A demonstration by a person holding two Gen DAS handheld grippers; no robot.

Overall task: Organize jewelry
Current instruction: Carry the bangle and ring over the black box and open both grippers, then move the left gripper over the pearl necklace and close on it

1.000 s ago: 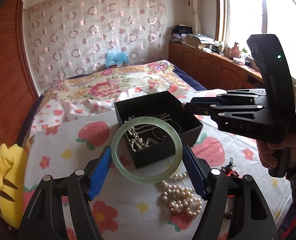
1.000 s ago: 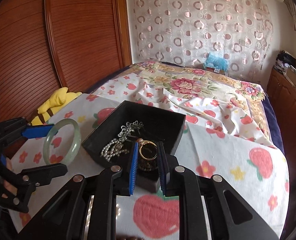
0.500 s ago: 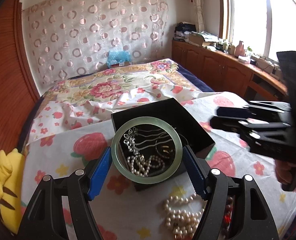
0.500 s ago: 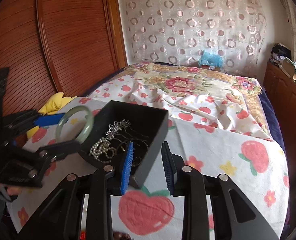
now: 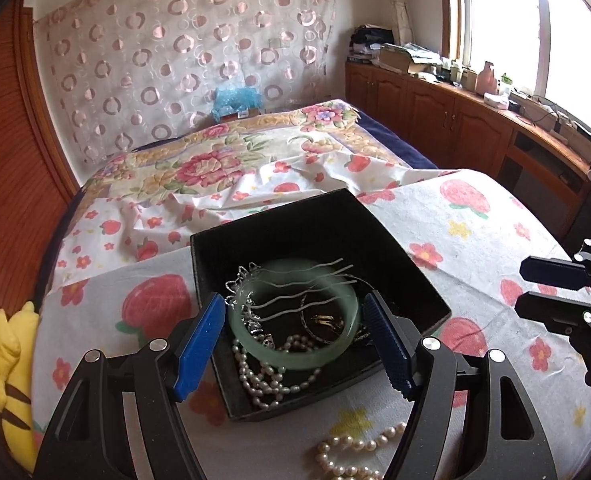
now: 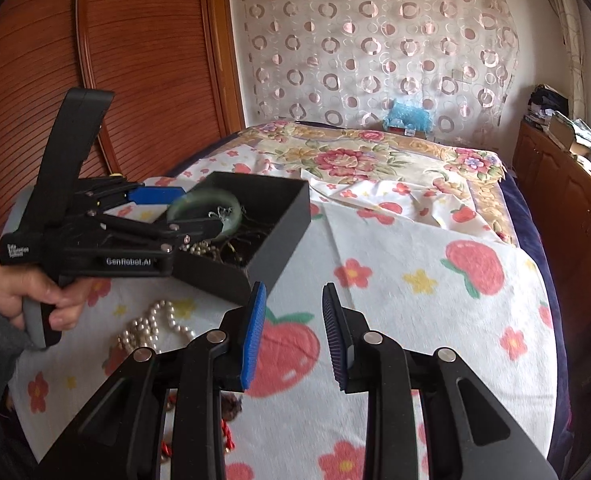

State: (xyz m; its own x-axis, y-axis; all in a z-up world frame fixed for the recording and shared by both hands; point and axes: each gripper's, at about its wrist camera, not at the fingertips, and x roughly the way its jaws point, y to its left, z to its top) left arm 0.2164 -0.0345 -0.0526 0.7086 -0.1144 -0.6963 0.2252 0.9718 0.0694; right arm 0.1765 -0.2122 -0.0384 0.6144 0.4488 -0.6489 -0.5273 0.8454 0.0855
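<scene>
A black open box (image 5: 411, 280) (image 6: 287, 216) sits on the strawberry-print cloth and holds a pearl strand, silver hairpins and a gold ring. A pale green jade bangle (image 5: 295, 356) (image 6: 231, 216) is blurred, tilted inside the box between my left gripper's blue pads, which stand clear of it. My left gripper (image 5: 295, 344) (image 6: 175, 208) is open over the box's near edge. My right gripper (image 6: 293, 332) (image 5: 535, 288) is open and empty, right of the box above the cloth.
A loose pearl necklace (image 5: 355, 452) (image 6: 151, 324) lies on the cloth in front of the box. Red-corded beads (image 6: 227, 412) lie near the cloth's front edge. A yellow plush toy (image 5: 7, 372) sits at the left. Wooden cabinets (image 5: 475, 128) line the right wall.
My left gripper moved over the box and opened, and the bangle dropped into the box. My right gripper let go of the gold ring, drew back to the right and opened wider.
</scene>
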